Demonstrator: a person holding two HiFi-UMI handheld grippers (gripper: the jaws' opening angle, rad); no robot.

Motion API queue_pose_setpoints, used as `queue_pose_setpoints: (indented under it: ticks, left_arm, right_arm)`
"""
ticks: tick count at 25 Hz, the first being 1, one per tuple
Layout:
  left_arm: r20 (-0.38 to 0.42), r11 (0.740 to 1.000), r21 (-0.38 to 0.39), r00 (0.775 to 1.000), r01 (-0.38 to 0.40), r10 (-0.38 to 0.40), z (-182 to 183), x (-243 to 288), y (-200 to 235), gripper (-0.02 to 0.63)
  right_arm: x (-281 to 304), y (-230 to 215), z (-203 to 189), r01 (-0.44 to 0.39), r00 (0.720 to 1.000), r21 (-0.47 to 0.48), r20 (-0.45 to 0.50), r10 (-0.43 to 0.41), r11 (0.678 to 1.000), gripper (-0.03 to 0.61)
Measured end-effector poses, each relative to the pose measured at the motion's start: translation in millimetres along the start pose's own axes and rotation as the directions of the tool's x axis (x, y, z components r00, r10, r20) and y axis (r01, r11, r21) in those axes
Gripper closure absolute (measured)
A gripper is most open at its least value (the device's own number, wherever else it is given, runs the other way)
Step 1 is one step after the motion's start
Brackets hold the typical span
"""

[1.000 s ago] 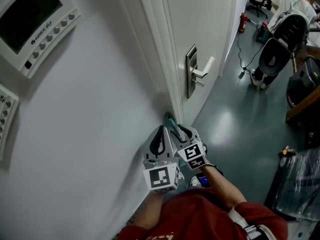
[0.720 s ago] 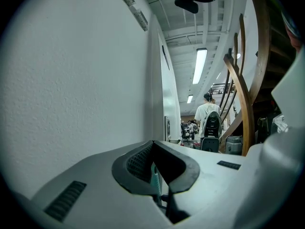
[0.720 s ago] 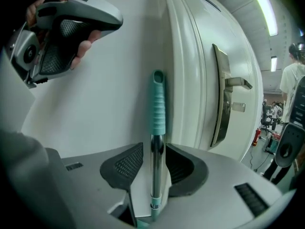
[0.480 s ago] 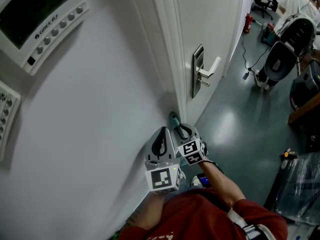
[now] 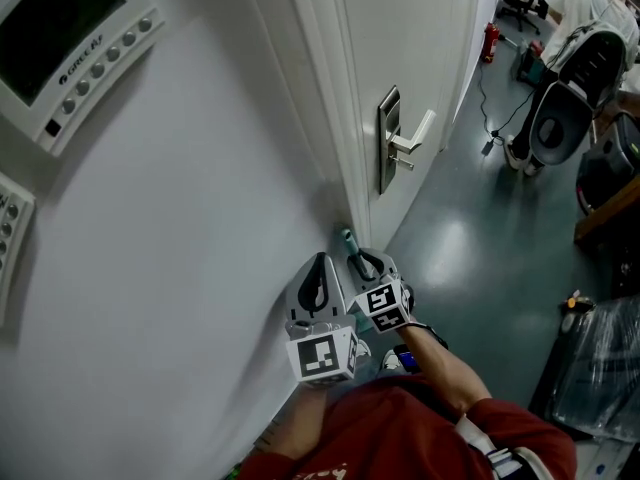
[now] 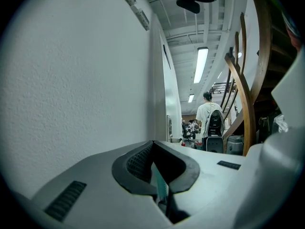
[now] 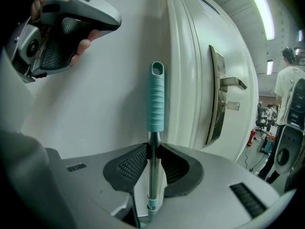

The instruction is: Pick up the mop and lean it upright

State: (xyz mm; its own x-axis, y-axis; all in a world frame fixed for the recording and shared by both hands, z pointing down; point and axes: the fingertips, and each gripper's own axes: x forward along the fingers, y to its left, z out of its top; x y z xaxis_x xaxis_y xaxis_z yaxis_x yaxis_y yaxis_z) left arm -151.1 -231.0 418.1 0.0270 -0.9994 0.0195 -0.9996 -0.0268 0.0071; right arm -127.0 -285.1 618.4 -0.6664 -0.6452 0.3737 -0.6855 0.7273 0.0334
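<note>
The right gripper [image 7: 152, 150] is clamped on the bare metal shaft of the mop [image 7: 152, 185], just under its ribbed teal grip [image 7: 157, 97]. Its jaws have just been closing, and the pads now press the tube from both sides. The mop stands close to upright, its top near the white wall [image 5: 200, 218] beside the door frame [image 5: 335, 118]. Whether it touches the wall I cannot tell, and the mop head is out of sight below. The left gripper [image 5: 319, 260] hangs just beside the right one, jaws together on nothing.

The likely trouble is the lean itself. The shaft is thin and smooth, so a light pinch could let it slide or twist in the pads. If it is released before the top bears on the wall, it may tip out over the glossy floor [image 5: 470, 248]. It could also skid sideways along the wall toward the door [image 5: 400, 28], since a slick floor gives the foot little to hold on
</note>
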Motion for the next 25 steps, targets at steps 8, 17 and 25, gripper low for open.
queue_pose_setpoints:
  ticks: [8,17,25]
  left_arm:
    - [-0.005,1.0,-0.007,1.0,0.008,-0.008,-6,0,-3,0.601]
    - [0.003,1.0,-0.005,1.0,0.028,-0.028,-3,2,-5,0.601]
    - [0.004,0.999,-0.007,0.999,0.034,-0.034,-4,3,-7,0.601]
  right_arm:
    - [-34,5,-9,0.025,0.999,-0.001,0.039,-0.025,1.0,0.477]
    - [-63,4,-20,0.049,0.997,0.012,0.051,-0.049,0.999,0.477]
    - [-77,-4,-22,0.069,0.997,0.05,0.034,-0.071,0.996,0.479]
